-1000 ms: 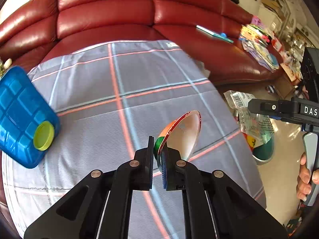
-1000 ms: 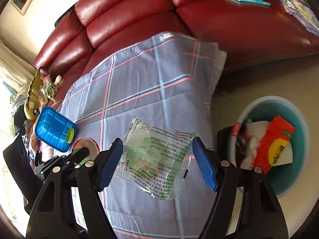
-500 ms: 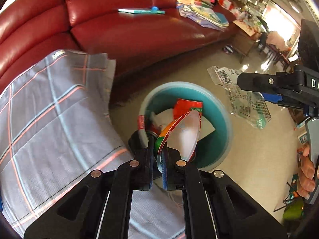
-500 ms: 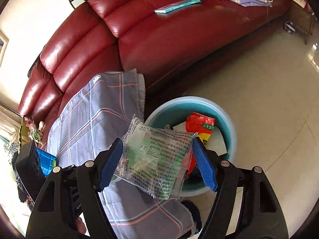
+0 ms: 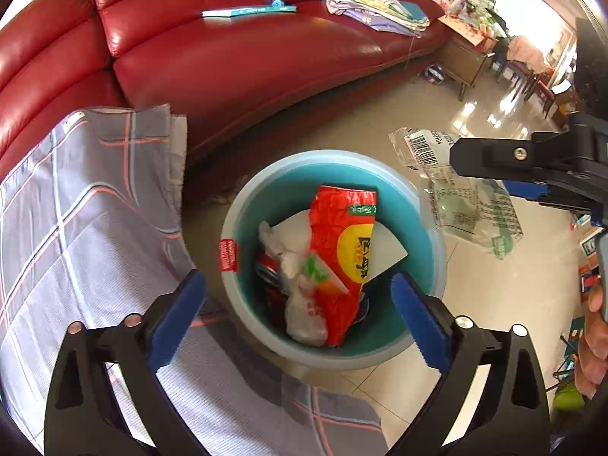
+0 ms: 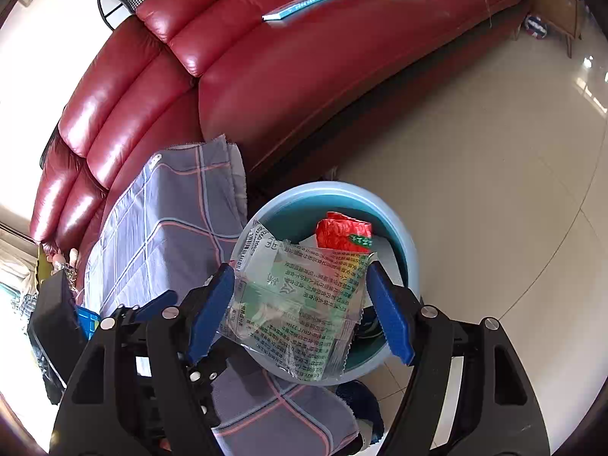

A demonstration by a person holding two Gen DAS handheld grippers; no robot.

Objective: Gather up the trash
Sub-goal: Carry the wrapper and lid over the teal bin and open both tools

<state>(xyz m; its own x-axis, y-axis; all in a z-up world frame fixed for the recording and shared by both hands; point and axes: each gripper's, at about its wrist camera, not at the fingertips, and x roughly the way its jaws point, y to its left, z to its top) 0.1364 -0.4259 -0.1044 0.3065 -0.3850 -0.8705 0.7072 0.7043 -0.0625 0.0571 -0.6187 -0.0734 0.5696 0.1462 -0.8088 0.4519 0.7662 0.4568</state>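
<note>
Grey checked cloth (image 5: 87, 228) covers the worktop on the left side, and it hangs down close to the blue bin (image 5: 429, 205) on the floor. Behind them is a red sofa (image 5: 247, 60).

The left gripper (image 5: 298, 317) is over the bin and points down into it. Its jaws are opening, they look very wide, and nothing is between them. Inside the bin there is a red snack bag (image 5: 342, 250), a white plastic bag (image 5: 300, 304) and some white paper (image 5: 383, 247). The left side looks done with its drop, I think.

To the right, the right gripper (image 6: 300, 311) holds a clear wrapper (image 6: 300, 304) with green print on it. The blue pads (image 6: 211, 311) press on its two sides, so the jaws are about half wide. In the right wrist view the wrapper hangs over the near rim of the bin. In the left wrist view it looks a bit off to the side of the rim, so I cannot tell if it is right over the hole. A hand (image 5: 592, 342) grips the handle at the far right edge.

The step now is to drop the wrapper in. To do it well, move the right gripper closer to the middle of the bin first. The wrapper is thin and light, so it may float sideways. Go low, tip the gripper down, then let go. Keep the two grippers apart so they do not bump.
</note>
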